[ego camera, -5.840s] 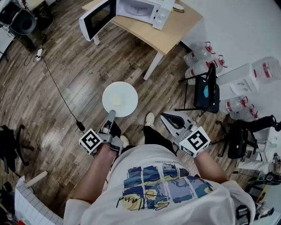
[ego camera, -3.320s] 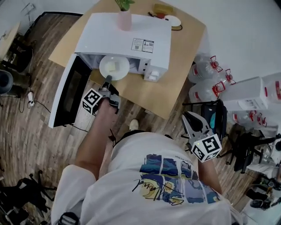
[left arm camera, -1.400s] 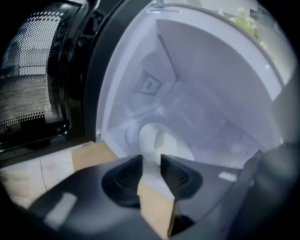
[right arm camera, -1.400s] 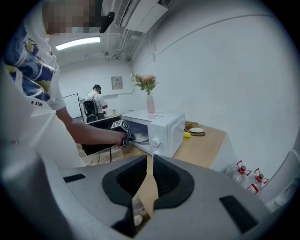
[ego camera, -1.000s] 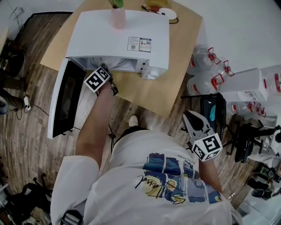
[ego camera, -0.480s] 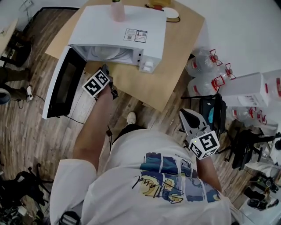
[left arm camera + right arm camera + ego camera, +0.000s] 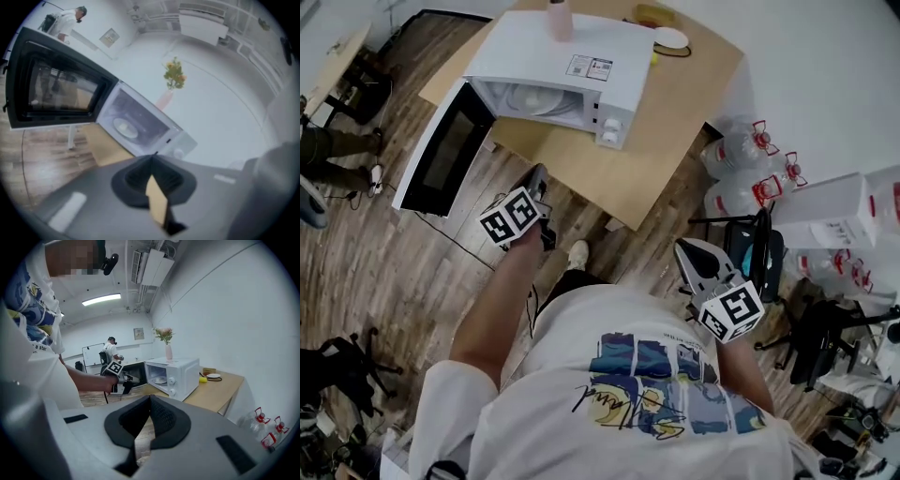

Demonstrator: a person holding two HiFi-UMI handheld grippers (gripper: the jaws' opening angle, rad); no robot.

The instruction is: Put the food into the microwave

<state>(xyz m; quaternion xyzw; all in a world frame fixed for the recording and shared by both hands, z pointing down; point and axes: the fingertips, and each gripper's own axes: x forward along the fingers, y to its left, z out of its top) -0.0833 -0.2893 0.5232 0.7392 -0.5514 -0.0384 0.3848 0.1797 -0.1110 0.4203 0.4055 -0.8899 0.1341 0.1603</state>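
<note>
Have left the plate (image 7: 530, 97) with the food inside the microwave (image 7: 581, 56), in the upper left of the head view. A second ago still reached toward the cavity with the left gripper (image 7: 536, 178). Have now drawn that gripper out to the middle left of the frame, below the microwave and right of the open door (image 7: 441, 155), and clenched its jaws on nothing. Hold the right gripper (image 7: 692, 253) at the lower right, jaws also pressed together and empty. Judging from this, done with the placing; left to do, probably, only the shutting of the door. Counted: one microwave, one plate in it, one vase (image 7: 559, 19) on top, one small dish (image 7: 671, 37) on the table (image 7: 675, 103), two grippers, both carrying nothing.
</note>
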